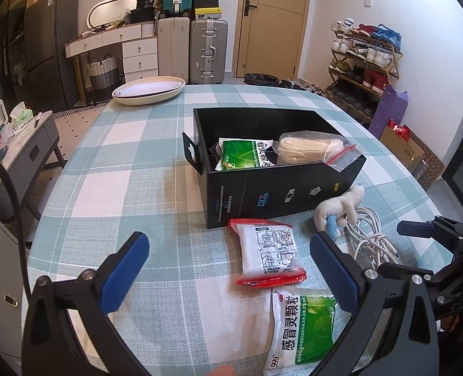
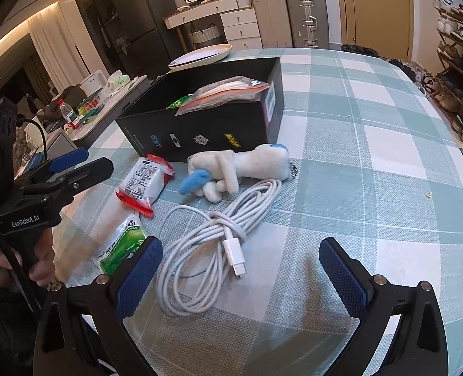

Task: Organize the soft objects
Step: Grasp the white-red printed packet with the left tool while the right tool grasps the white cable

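Note:
A black box (image 1: 281,188) (image 2: 200,131) stands on the checked tablecloth. It holds a green sachet (image 1: 244,155) and a zip bag of white cord (image 1: 312,148) (image 2: 225,92). In front of it lie a red-edged white packet (image 1: 270,252) (image 2: 145,183), a green and white sachet (image 1: 303,329) (image 2: 121,244), a white plush toy (image 1: 341,211) (image 2: 237,169) and a coiled white cable (image 1: 372,238) (image 2: 209,244). My left gripper (image 1: 231,269) is open just in front of the red-edged packet. My right gripper (image 2: 240,269) is open over the cable's near end.
A white oval dish (image 1: 148,89) (image 2: 200,54) sits at the table's far edge. A side table with clutter (image 1: 15,138) stands to the left. Suitcases (image 1: 208,51), a door and a shoe rack (image 1: 366,56) line the back of the room.

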Tool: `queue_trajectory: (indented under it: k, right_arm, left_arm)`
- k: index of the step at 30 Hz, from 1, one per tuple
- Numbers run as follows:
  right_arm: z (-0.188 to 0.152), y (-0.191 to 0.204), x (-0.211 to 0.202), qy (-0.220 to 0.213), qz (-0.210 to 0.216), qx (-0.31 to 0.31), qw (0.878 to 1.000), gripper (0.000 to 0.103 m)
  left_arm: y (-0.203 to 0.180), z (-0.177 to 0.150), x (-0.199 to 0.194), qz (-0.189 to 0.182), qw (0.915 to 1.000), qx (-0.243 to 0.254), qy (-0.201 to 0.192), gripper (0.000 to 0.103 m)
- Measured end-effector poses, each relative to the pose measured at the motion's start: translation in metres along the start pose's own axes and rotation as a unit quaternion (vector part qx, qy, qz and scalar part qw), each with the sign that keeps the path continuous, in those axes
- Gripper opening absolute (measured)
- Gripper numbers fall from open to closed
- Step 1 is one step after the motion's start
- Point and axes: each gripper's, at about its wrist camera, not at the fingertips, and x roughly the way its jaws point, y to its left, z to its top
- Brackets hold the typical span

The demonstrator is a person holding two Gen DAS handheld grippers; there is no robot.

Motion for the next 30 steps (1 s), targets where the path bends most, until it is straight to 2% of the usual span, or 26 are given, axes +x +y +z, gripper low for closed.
queue_trajectory:
  k: [7,14,18,30]
  right_arm:
    - [0.003,0.017,0.011,0.004,-0.018,-0.033,0.999,0.099]
    - [-0.004,0.003,0.002,0.003,-0.042,-0.032,0.999,0.092]
    - [-0.009,-0.007,-0.001,0.004,-0.050,-0.026,0.998,0.084]
    - [-0.007,-0.014,0.011,-0.003,-0.034,-0.022,0.999,0.066]
  left_arm:
    - [-0.001,-0.001,0.004,-0.001,1.0000,0.001,0.006,0.103]
    - [0.000,-0.001,0.007,-0.002,0.9999,-0.002,0.013,0.103]
    - [-0.002,-0.001,0.010,-0.004,0.9999,0.000,0.015,0.103]
    - [-0.011,-0.004,0.020,-0.019,0.9992,0.010,0.033,0.103]
